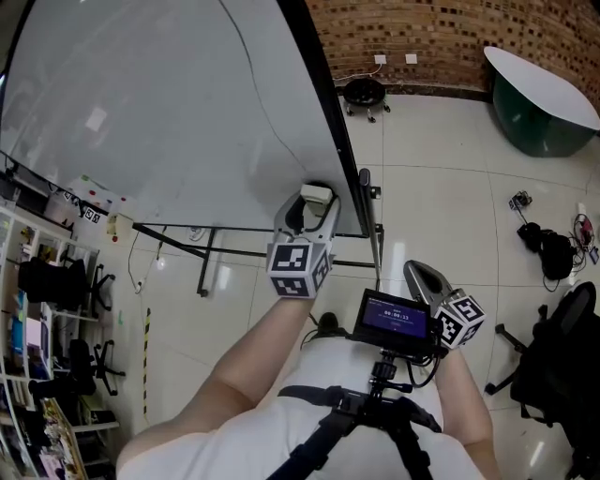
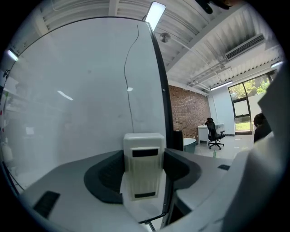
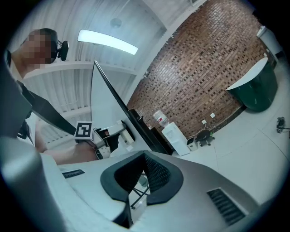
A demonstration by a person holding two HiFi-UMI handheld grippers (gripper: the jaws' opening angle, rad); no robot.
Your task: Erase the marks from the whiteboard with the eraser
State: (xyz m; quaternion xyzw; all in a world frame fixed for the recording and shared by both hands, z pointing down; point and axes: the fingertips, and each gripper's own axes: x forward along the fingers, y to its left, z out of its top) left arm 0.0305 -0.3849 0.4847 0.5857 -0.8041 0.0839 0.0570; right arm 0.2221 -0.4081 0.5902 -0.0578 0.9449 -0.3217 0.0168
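While the left tongs (image 2: 143, 174) are clamping the pale eraser (image 2: 144, 158) upright, its face is pointing at the whiteboard (image 2: 77, 95) near the lower right corner, likely for wiping the thin curved line (image 2: 128, 68) above. The right tongs (image 3: 143, 156), together and empty, are idling low at the right.

Office-type workspace around me: big whiteboard (image 1: 169, 103) on a stand, brick wall (image 1: 422, 28), tiled floor (image 1: 441, 169), office chair (image 1: 562, 366), water dispenser (image 3: 176, 138).
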